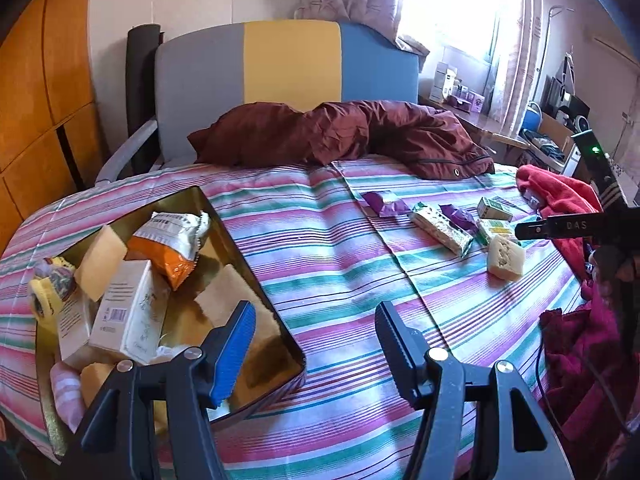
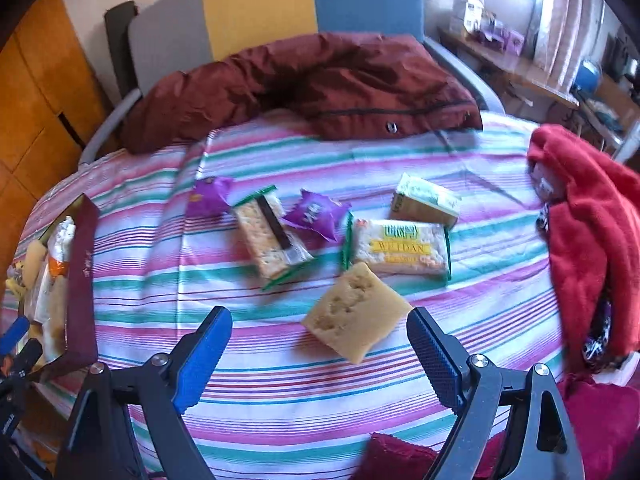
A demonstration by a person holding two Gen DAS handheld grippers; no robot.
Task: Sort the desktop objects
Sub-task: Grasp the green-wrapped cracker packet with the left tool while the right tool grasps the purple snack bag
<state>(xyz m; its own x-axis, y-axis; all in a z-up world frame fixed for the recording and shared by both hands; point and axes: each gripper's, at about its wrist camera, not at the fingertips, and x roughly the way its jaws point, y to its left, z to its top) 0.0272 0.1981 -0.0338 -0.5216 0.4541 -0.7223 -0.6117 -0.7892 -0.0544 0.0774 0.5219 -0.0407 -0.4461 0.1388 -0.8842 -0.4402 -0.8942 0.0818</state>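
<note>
Nearest the lens, the right gripper [image 2: 320,348] hangs with its jaws spread wide and empty, blue pads either side of a yellow sponge block [image 2: 356,316] that lies on the striped bedsheet [image 2: 280,400] just beyond the fingertips. Largest in the scene is that sheet, then the maroon jacket [image 2: 312,88] at the far edge and the red fleece [image 2: 592,232] to the right. At the left sits the gold-lined tin box [image 1: 244,240], already loaded with cartons, sponges and an orange snack bag [image 1: 176,240]. The left gripper [image 1: 316,344] is released too, poised over the tin's near right corner with nothing between its pads.

Sponge looks light, soft and springy; I judge a grip across its short flat sides best, since it will squash rather than slip. Beyond it lie two cracker packets [image 2: 400,252], a small green carton [image 2: 428,200] and two purple wrappers [image 2: 316,216].

Only the left wrist view shows the tin's contents; only the right shows packet labels.
</note>
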